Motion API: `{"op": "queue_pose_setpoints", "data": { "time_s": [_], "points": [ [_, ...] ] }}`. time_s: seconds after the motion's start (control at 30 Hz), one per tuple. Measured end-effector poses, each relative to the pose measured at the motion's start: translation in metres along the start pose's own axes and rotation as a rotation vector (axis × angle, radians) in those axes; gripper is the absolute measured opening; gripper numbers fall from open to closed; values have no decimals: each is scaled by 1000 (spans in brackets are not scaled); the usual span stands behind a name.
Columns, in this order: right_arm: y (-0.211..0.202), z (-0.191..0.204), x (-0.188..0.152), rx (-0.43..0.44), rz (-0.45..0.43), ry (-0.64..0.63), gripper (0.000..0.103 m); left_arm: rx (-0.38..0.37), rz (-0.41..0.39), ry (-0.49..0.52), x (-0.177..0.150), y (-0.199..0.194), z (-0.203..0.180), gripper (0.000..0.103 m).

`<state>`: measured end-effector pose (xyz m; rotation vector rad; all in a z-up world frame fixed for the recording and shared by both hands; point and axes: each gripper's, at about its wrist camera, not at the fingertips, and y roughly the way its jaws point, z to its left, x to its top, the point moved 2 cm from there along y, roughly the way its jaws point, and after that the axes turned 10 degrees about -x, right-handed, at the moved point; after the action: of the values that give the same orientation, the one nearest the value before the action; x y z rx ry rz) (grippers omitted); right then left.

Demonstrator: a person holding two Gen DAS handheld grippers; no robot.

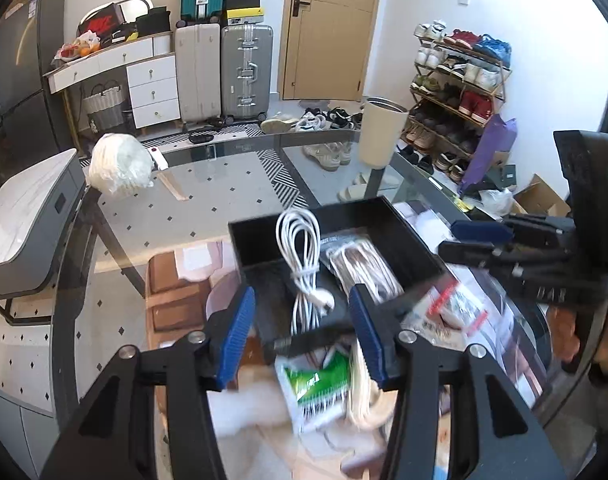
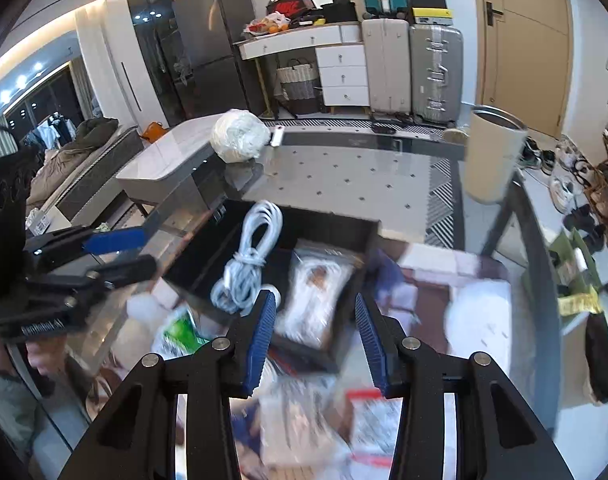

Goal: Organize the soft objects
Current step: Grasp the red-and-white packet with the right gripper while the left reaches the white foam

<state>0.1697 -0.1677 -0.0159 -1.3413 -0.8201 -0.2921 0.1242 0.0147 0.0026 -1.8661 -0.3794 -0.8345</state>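
Two soft items already lie in the open black rectangular box [image 1: 408,232] on the glass tabletop [image 1: 207,184]: a coiled white cable [image 1: 301,252] and a clear bagged cord [image 1: 364,264]. At the near edge a green-labelled pouch [image 1: 318,384] and a red-trimmed bag [image 2: 368,416] (blurred) remain outside. Left gripper [image 1: 299,332] and right gripper [image 2: 314,340] both stand released, holding nothing. Only the right wrist view shows the red-trimmed bag directly beneath its fingers.

White cable [image 1: 301,264], black box [image 1: 304,222], seemingly green-white packet [image 1: 318,384].
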Motion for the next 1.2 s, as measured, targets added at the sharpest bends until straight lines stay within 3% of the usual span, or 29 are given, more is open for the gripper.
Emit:
{"op": "queue_pose_setpoints", "data": {
  "time_s": [0.27, 0.37, 0.43, 0.6, 0.8, 0.87, 1.1, 1.2],
  "points": [
    [12, -36, -54, -61, 148, 17, 43, -31, 172, -17, -51, 31, 6, 52],
    [20, -45, -69, -78, 196, 34, 46, 12, 165, 35, -56, 35, -1, 52],
    [23, -47, -76, -69, 213, 52, 52, 13, 162, 39, -55, 35, -3, 52],
    [26, -41, -79, -67, 219, 46, 53, 0, 167, 52, -53, 34, -5, 52],
    [24, -35, -72, -76, 199, 22, 53, -24, 115, 5, -43, 5, 20, 52],
    [24, -35, -71, -78, 197, 23, 53, 8, 105, -21, -41, 1, 33, 52],
    [28, -34, -71, -89, 206, 16, 53, 15, 188, 22, -48, 23, 37, 54],
    [31, -35, -72, -95, 212, 15, 54, 19, 216, 24, -53, 30, 37, 61]
  ]
}}
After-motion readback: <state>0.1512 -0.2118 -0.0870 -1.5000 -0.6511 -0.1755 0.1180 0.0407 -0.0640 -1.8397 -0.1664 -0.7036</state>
